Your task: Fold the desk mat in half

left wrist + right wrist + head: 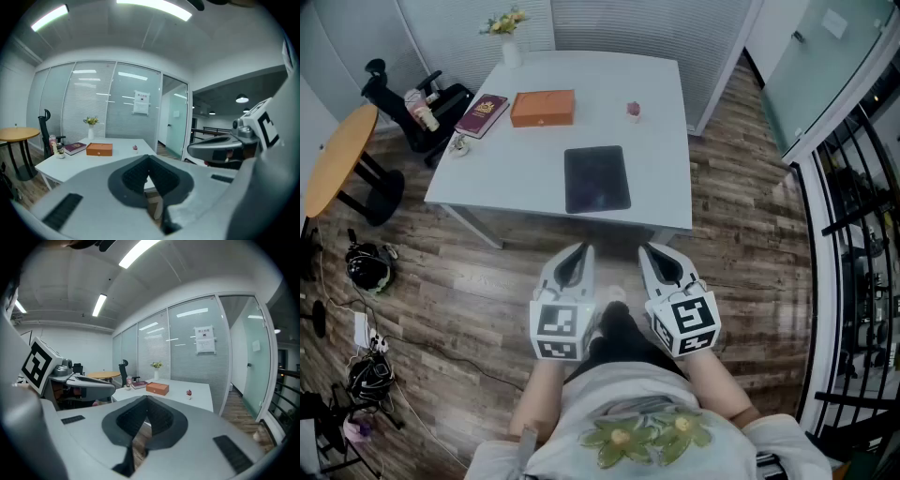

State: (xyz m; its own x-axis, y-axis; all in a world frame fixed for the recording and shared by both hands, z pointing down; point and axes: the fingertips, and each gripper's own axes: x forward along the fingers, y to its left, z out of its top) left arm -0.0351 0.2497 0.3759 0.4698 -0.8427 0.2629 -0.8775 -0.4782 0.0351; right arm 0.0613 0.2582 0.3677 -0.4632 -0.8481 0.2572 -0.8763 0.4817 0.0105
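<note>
- Now the desk mat (597,179) is seen lying flat and unfolded on the white table (516,173), close to the near edge and a little right of the middle; it is dark and rectangular.
- Farther back on the table an orange box (543,107) is placed, with a maroon book (482,115) just to its left and a small red object (633,111) well apart to its right.
- A white vase (512,52) of flowers is set at the table's far edge.
- The left gripper (580,251) and the right gripper (650,251) are held side by side over the wooden floor (741,234), short of the table's near edge and apart from the mat.
- In each gripper view the jaws are seen pressed together, with nothing caught between them.
- A round wooden table (337,155) and a black chair (398,98) are found at the far left.
</note>
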